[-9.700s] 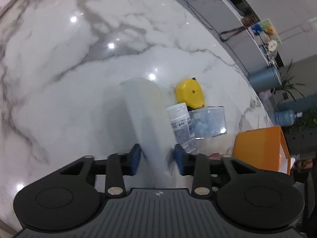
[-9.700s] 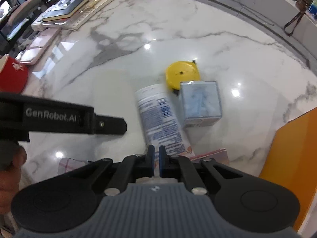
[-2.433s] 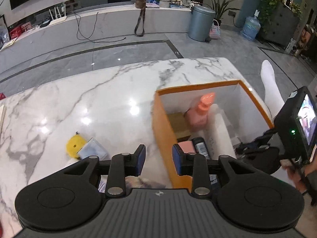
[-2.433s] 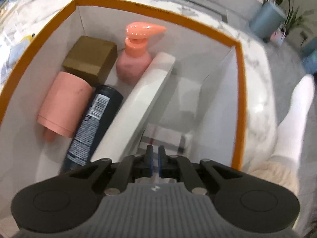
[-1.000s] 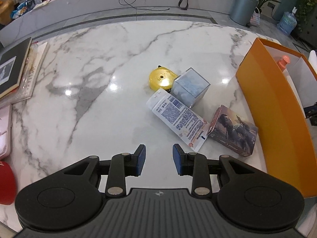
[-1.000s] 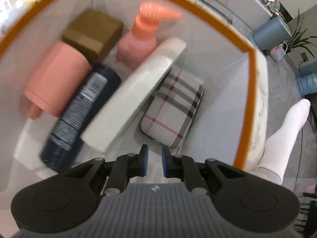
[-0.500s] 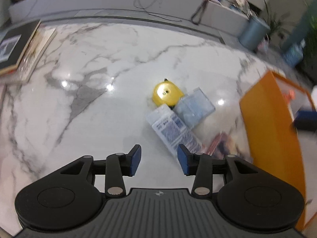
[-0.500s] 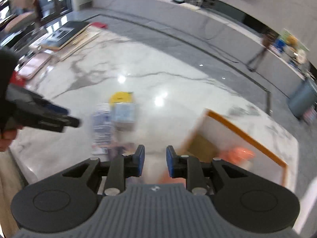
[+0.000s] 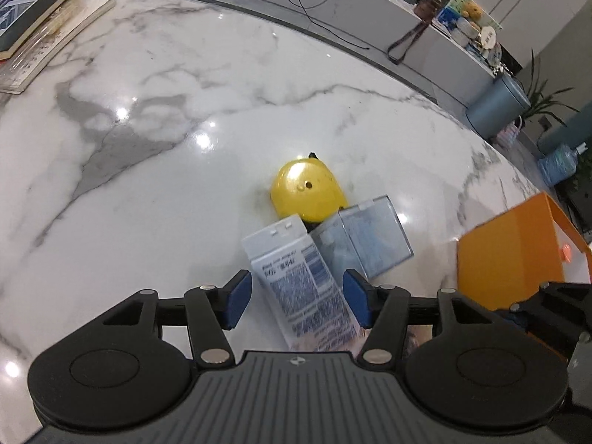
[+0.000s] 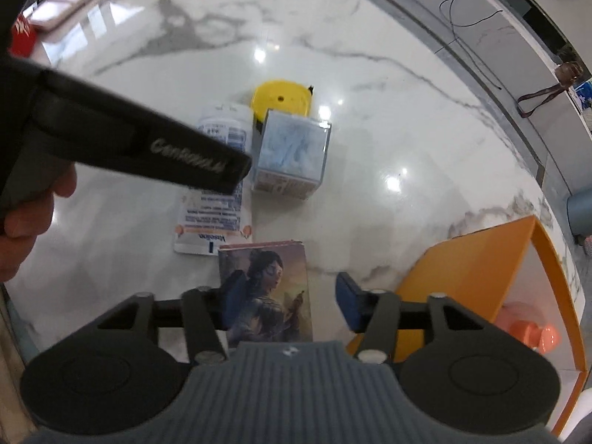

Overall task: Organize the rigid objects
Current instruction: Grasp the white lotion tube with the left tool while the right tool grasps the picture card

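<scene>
Now both my spread grippers, left gripper and right gripper, hover over marble counter; books line its far-left edge, orange box right.

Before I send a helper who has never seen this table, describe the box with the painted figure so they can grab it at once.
Start at the tall orange storage bin on the white marble table. Beside it lies a flat rectangular box printed with a painted figure, between the open right gripper fingers. Unlike the white printed tube, clear plastic cube and yellow round tape measure beyond, it carries artwork.
</scene>
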Demonstrator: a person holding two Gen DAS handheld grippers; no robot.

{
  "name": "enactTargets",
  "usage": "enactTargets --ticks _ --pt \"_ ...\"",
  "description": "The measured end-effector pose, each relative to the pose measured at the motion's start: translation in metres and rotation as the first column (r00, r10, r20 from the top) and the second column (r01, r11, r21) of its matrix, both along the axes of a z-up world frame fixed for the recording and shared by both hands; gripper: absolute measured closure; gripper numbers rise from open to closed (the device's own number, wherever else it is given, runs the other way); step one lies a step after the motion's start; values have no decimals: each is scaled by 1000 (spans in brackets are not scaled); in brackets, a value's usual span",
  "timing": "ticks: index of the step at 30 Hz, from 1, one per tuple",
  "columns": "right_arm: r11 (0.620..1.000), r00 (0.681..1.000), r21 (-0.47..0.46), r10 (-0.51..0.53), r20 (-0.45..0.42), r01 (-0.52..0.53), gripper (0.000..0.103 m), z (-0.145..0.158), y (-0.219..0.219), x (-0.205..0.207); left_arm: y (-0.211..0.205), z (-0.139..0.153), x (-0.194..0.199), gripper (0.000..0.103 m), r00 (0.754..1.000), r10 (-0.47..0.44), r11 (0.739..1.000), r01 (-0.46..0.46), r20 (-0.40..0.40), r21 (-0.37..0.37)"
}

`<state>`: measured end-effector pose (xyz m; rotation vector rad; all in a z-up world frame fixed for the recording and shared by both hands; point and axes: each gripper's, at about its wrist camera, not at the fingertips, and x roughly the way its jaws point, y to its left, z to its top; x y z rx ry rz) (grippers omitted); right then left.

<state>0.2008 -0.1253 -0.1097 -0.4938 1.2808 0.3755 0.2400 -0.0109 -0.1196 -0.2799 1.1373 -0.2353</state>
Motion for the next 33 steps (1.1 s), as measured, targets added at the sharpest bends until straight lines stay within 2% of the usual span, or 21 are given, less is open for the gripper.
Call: enactTargets --ticks 5,10,12,15,18,21,22,24,26,30,33 --pt "999 999 6 -34 -34 34 40 -7 -1 12 -3 -4 5 44 1000 5 1000 -5 15 26" --pt "993 989 64 -90 -114 98 38 -15 -5 19 5 -2 4 46 998 -62 997 62 -3 39" --pt "992 986 79 -88 -140 100 28 -18 -4 16 13 0 0 46 996 -90 994 92 -27 65" --pt "992 987 86 -79 -139 92 27 -19 -2 7 29 5 -8 48 986 -153 980 159 -58 120" --pt "991 984 104 -68 -164 86 26 -20 2 -1 42 7 -20 48 966 -235 957 249 -105 151" --pt "997 992 61 -35 -123 43 26 -22 14 -14 53 10 -36 47 942 -306 924 329 -139 193" --pt "997 992 56 -41 -117 48 27 -22 16 -17 56 11 -40 47 936 -322 914 347 -142 212" --pt "996 992 46 -75 -102 80 37 -20 18 -21 61 13 -49 47 932 -330 902 358 -148 243" --pt "987 985 76 -131 -115 140 40 -16 17 -25 67 13 -57 42 932 -331 891 361 -151 277" --pt "962 967 158 -198 -161 223 52 -10 20 -39 76 13 -70 37 940 -302 897 336 -157 288" --pt "938 953 213 -235 -193 275 54 -9 20 -49 83 10 -77 34 952 -255 906 297 -170 302"
